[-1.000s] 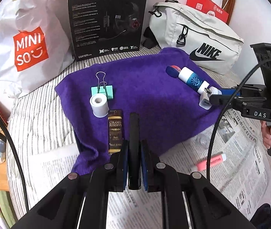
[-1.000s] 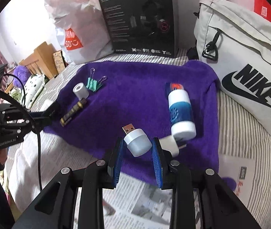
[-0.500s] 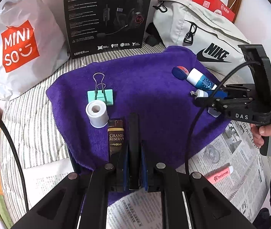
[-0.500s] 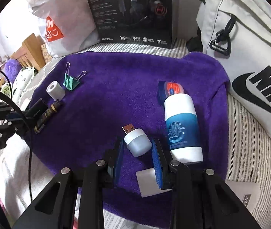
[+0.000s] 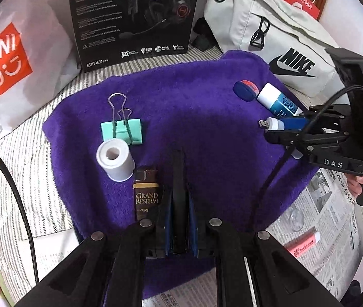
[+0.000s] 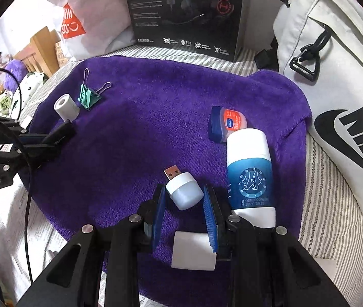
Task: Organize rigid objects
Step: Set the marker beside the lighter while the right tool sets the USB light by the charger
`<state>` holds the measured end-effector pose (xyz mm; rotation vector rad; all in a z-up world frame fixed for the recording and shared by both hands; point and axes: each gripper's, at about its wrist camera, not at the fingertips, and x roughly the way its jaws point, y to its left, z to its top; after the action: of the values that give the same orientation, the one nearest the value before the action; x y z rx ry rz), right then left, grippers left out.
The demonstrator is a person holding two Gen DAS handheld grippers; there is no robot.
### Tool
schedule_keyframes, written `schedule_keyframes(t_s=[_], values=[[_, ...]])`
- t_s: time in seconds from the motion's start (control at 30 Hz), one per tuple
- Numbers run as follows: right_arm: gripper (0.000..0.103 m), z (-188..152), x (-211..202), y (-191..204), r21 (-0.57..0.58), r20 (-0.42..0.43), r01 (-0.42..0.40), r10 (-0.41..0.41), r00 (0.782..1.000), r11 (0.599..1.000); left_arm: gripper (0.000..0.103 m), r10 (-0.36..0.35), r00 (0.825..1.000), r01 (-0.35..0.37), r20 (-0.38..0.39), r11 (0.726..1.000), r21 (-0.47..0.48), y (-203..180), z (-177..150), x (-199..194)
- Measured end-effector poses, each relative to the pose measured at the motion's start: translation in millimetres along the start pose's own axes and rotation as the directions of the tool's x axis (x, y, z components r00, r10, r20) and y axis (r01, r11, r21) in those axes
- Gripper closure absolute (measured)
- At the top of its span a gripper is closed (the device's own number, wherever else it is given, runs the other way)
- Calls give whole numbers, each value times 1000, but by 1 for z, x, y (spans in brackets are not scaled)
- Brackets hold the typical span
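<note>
A purple towel (image 5: 194,128) lies on the striped bed. My left gripper (image 5: 180,199) is shut on a thin black bar (image 5: 179,179), low over the towel's near edge beside a brown Grand Reserve bar (image 5: 147,194). A white tape roll (image 5: 115,160) and a green binder clip (image 5: 122,130) lie just beyond. My right gripper (image 6: 184,199) is shut on a white USB night light (image 6: 184,190), above the towel beside a blue-white tube (image 6: 250,176) and a small blue jar (image 6: 225,124). A white block (image 6: 194,250) lies under the right gripper.
A black headset box (image 5: 135,18), a Miniso bag (image 5: 12,58) and a grey Nike bag (image 5: 278,43) stand behind the towel. Newspaper (image 5: 335,230) at the front right carries a pink highlighter (image 5: 303,245) and a clear cap (image 5: 296,220).
Both grippers have moved forward over the towel. The right gripper has carried the USB light further in, alongside the blue-white tube. The left gripper's black bar has come level with the brown bar.
</note>
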<state>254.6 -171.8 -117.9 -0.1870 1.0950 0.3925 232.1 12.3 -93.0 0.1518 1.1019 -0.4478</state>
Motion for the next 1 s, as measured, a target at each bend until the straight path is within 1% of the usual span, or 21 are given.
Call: schedule_keyframes(t_s=[0.2,0.47,0.5,0.57,0.6,0.63,0.8,0.83,0.87,0.93,1.0], values=[[73,-3,-1,0,-12,11,-6,6,1000,1000,91,16,999,-15,-28,1000,8,-3,4,11],[72,-6,-3,-2,-17,27,-15,16,1000,1000,91,20,1000,-20,-10,1000,20,-4,0,10],[71,-6,-3,-2,-19,27,-20,20,999,1000,91,21,1000,-21,-8,1000,22,-5,-1,10],[62,-7,-4,-2,-22,27,-41,42,999,999,89,9,1000,-9,-2,1000,13,-3,-3,8],[60,-8,-5,-2,-26,25,-46,47,999,999,89,-1,1000,1,2,1000,5,-1,-5,7],[55,-9,-6,-2,-28,20,-38,39,999,999,88,-7,1000,7,4,1000,-1,0,-6,6],[52,-14,-11,-2,-11,3,-33,33,999,999,84,-2,1000,2,-1,1000,-21,1,-13,1],[50,-14,-13,-1,-8,3,-30,30,1000,1000,83,3,1000,-4,-5,1000,-22,0,-14,0],[48,-16,-16,-1,-1,6,-23,23,1000,1000,81,11,1000,-11,-7,1000,-24,-1,-15,-1],[47,-18,-23,-2,13,16,-18,18,1000,1000,75,27,1000,-27,-7,999,-47,0,-18,-4],[47,-22,-33,-4,40,26,-32,31,999,999,72,42,999,-42,-1,996,-74,3,-21,-7]])
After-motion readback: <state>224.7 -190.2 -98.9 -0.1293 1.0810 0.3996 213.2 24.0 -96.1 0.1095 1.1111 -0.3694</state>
